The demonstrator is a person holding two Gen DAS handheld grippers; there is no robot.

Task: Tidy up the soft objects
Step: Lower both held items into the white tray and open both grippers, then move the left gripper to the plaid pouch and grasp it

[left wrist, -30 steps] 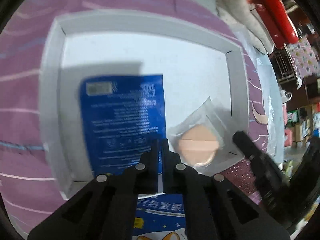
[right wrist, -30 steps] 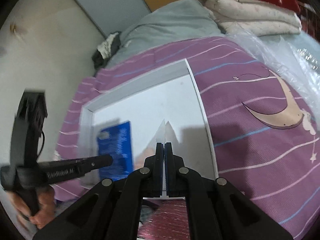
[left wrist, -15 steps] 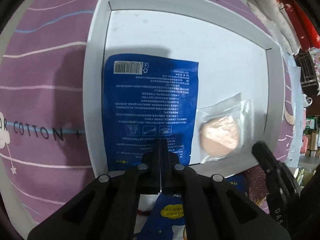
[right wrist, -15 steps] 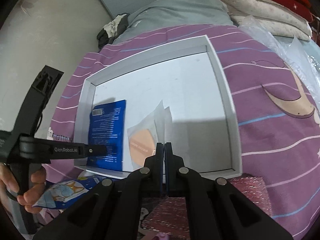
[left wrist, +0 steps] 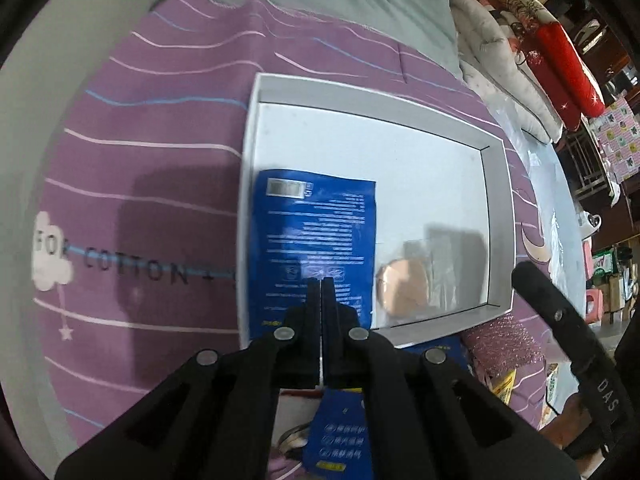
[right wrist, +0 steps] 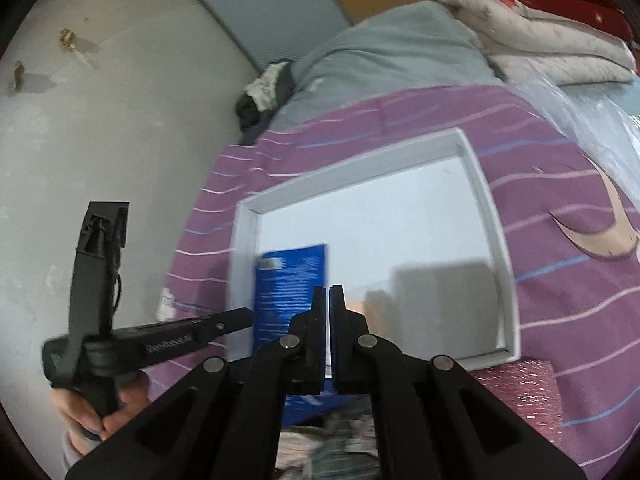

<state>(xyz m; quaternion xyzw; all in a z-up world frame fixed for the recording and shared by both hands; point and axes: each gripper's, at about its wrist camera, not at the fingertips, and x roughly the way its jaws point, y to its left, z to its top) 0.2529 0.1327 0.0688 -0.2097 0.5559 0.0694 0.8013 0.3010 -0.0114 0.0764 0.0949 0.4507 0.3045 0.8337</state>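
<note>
A shallow white box (left wrist: 498, 216) (right wrist: 492, 208) lies on the purple striped bedspread. Inside it, a blue printed packet (left wrist: 316, 232) (right wrist: 292, 280) lies at the left and a peach round puff in a clear wrapper (left wrist: 404, 286) lies beside it. My left gripper (left wrist: 321, 286) is shut and empty, hovering over the packet's near end. My right gripper (right wrist: 329, 294) is almost shut and empty, above the box's near edge; it partly hides the puff. The left gripper also shows in the right wrist view (right wrist: 240, 316).
More blue packets (left wrist: 340, 432) and a pink glittery pouch (left wrist: 504, 348) (right wrist: 520, 392) lie in front of the box. Folded quilts (left wrist: 520, 56) and a grey blanket (right wrist: 384, 52) are stacked beyond. A grey wall (right wrist: 100, 120) stands at the left.
Both grippers have pulled back and up from the box. The puff in its wrapper now lies flat in the box, released by the right gripper.
</note>
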